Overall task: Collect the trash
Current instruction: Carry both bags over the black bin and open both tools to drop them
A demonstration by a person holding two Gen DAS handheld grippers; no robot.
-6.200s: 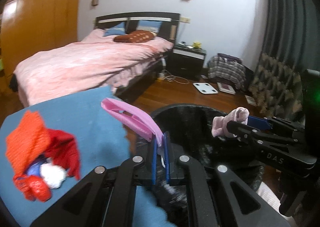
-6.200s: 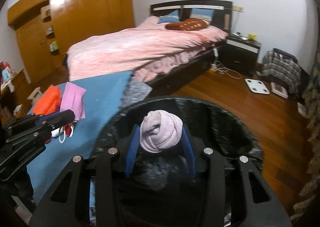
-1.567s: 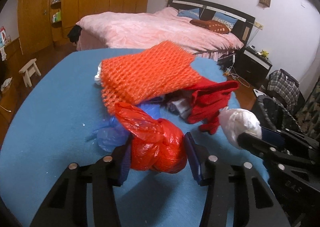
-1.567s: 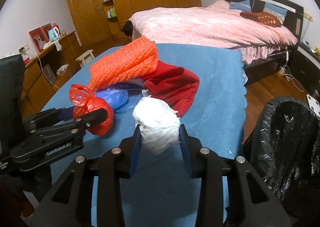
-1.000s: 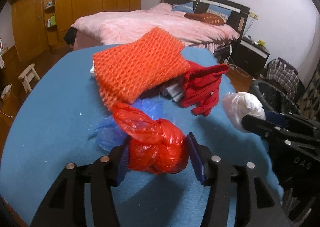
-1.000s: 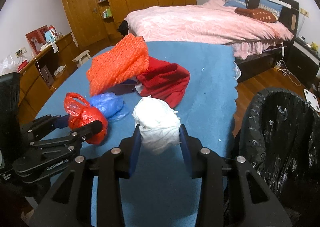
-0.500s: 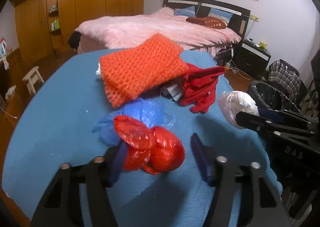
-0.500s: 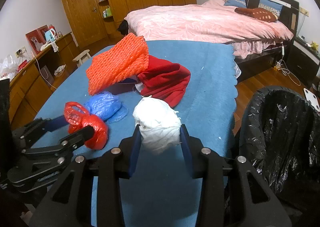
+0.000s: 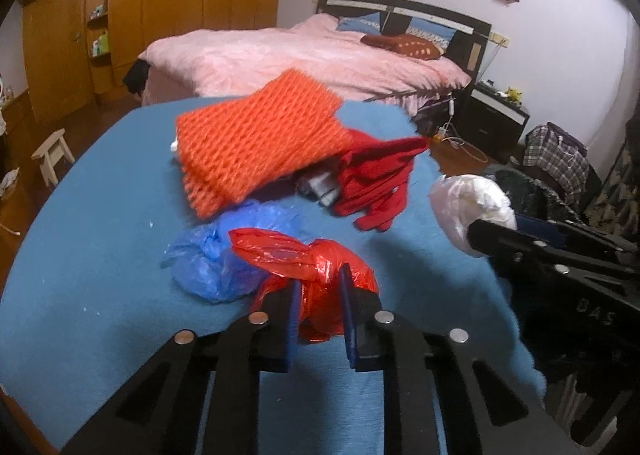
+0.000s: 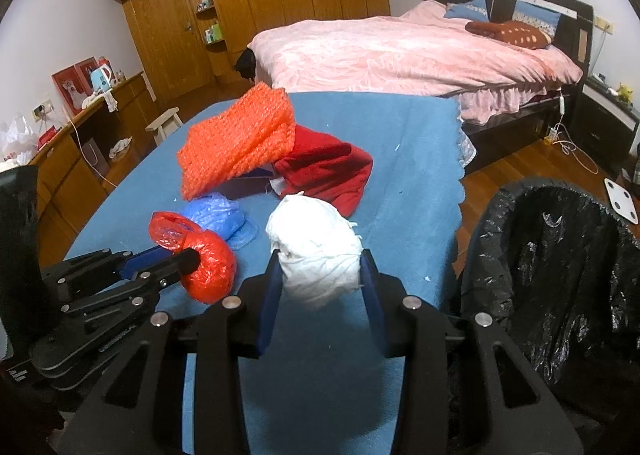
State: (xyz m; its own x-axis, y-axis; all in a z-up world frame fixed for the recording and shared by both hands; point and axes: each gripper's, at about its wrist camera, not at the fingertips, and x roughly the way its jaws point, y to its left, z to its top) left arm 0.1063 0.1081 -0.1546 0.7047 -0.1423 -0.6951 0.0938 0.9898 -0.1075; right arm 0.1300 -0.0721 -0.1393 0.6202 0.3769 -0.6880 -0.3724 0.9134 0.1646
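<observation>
Because it looks soft and light, the knotted red plastic bag (image 9: 320, 287) crumples where the just-closing left claw (image 9: 319, 311) pinches it; right claw (image 10: 320, 287) grips a white wad (image 10: 316, 247).

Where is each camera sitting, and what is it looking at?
Left wrist view: it rides on the left tongs, looking along them across the blue table toward the bed; the tongs, just closed, pinch the red bag.
Right wrist view: it rides on the right tongs, which grip the white wad; the black bin stands at the right.
Both views show the orange netting, both bundles and the other tongs.
</observation>
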